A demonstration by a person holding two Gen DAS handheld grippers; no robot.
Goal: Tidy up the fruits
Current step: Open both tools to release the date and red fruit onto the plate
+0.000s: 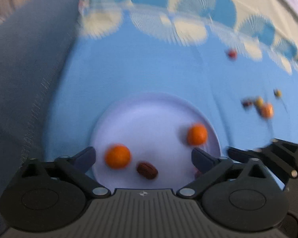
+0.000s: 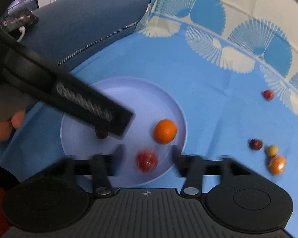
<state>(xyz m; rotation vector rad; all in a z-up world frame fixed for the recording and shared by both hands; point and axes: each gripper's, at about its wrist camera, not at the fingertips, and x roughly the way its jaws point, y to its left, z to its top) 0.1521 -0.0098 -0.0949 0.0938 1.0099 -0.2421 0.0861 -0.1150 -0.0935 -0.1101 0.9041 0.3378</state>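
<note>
A pale lilac plate point(image 1: 149, 111) lies on the blue cloth. In the left wrist view it holds two oranges point(image 1: 117, 156) point(image 1: 196, 134) and a dark red date point(image 1: 147, 170). My left gripper point(image 1: 143, 156) is open and empty above the plate's near side. In the right wrist view the plate point(image 2: 149, 91) holds an orange point(image 2: 165, 131) and a red fruit point(image 2: 146, 160), which lies between the fingers of my open right gripper point(image 2: 147, 153). The left gripper's body point(image 2: 79, 99) crosses the plate and hides part of a dark fruit point(image 2: 101, 133).
Loose fruits lie on the cloth to the right: a red one point(image 2: 268, 94), a dark red one point(image 2: 255, 144), two small yellow ones point(image 2: 272, 150), and an orange point(image 2: 277, 165). A blue-grey sofa cushion point(image 2: 79, 25) rises on the left with a phone point(image 2: 17, 20) on it.
</note>
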